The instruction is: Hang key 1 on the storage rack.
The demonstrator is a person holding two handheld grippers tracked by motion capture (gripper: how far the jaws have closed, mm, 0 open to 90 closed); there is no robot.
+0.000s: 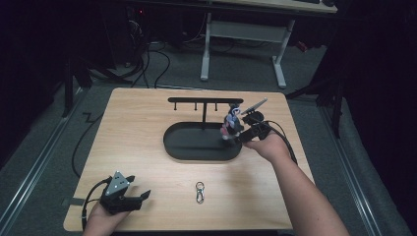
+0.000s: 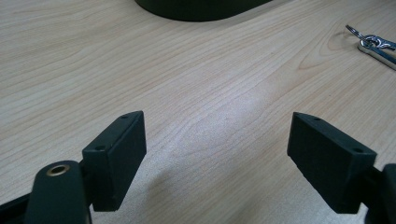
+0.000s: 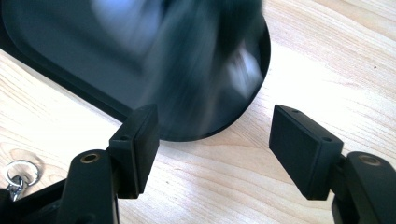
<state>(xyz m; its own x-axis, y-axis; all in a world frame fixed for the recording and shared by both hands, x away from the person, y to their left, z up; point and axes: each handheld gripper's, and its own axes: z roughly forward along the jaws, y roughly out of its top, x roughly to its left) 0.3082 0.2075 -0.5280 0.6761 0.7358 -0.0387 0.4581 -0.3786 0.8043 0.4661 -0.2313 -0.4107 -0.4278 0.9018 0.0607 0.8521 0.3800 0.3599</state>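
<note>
The right gripper (image 1: 241,133) hovers at the right end of the black oval tray (image 1: 187,147), its jaws spread apart with nothing between them; a small figure keychain (image 1: 232,123) sits just above and ahead of those jaws, over the tray's right end, blurred in the right gripper view; whether it touches the gripper I cannot tell; the left gripper (image 1: 129,197) rests well short of the tray, jaws apart and empty, with a metal clip (image 1: 199,191) lying between it and the tray.

table (image 1: 147,123): pale wood grain, smooth; tray (image 1: 187,142): black, glossy; keyring (image 1: 199,191): shiny metal; fingers (image 2: 116,158): matt black plastic
</note>
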